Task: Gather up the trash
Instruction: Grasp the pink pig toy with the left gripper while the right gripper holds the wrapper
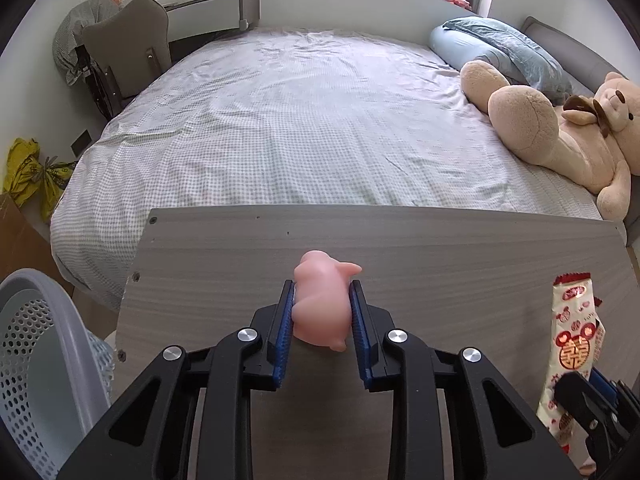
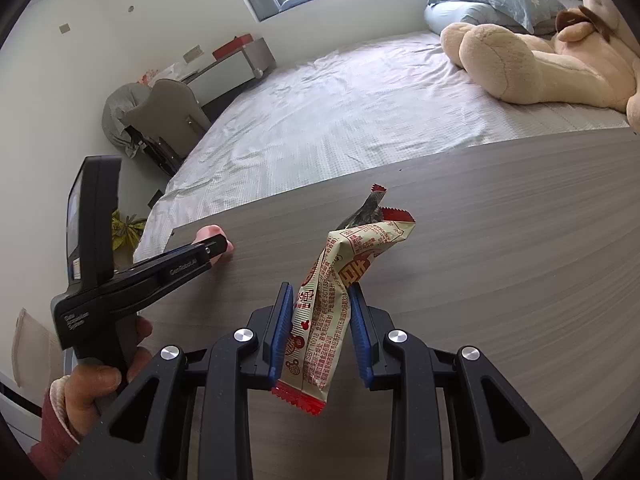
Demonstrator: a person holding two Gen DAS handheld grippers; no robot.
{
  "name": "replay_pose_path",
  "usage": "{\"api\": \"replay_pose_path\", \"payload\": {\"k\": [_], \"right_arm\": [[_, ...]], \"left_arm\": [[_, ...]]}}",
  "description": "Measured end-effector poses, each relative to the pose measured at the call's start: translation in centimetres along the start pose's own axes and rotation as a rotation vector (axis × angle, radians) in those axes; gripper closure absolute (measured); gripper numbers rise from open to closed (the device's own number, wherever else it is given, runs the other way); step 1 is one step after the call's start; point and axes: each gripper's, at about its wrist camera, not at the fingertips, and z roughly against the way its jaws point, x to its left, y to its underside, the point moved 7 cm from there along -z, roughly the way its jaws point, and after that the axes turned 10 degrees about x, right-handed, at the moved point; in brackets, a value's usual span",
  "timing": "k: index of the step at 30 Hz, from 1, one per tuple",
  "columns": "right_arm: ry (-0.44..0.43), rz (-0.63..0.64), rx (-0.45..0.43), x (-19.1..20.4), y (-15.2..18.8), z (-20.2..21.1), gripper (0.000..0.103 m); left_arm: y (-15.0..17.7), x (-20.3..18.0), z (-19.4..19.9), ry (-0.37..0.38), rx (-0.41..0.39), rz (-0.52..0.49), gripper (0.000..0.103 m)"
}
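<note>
The left gripper [image 1: 322, 300] pinches a pink pig [image 1: 320, 300] at the frame's middle, over the table [image 1: 460, 280]. The right gripper [image 2: 320, 304] pinches a wrapper [image 2: 320, 320], mid-frame.

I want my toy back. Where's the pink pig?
The pink pig is squeezed in the left gripper over the wooden board, by the bed.

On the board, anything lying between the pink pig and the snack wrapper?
Nothing: in the left wrist view, only bare wood-grain board separates the pink pig from the snack wrapper.
</note>
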Motion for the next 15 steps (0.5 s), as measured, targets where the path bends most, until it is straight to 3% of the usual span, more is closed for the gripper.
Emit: {"api": "replay_pose_path", "payload": {"k": [7, 15], "right_arm": [[-0.002, 0.026, 0.014, 1.4, 0.4, -0.4, 0.075], [-0.029, 0.086, 0.032, 4.6, 0.8, -0.8, 0.075]], "left_arm": [[2.5, 2.0, 2.7, 0.014, -0.019, 0.01, 0.077], [5.4, 6.0, 6.1, -0.022, -0.055, 0.056, 0.077]]}}
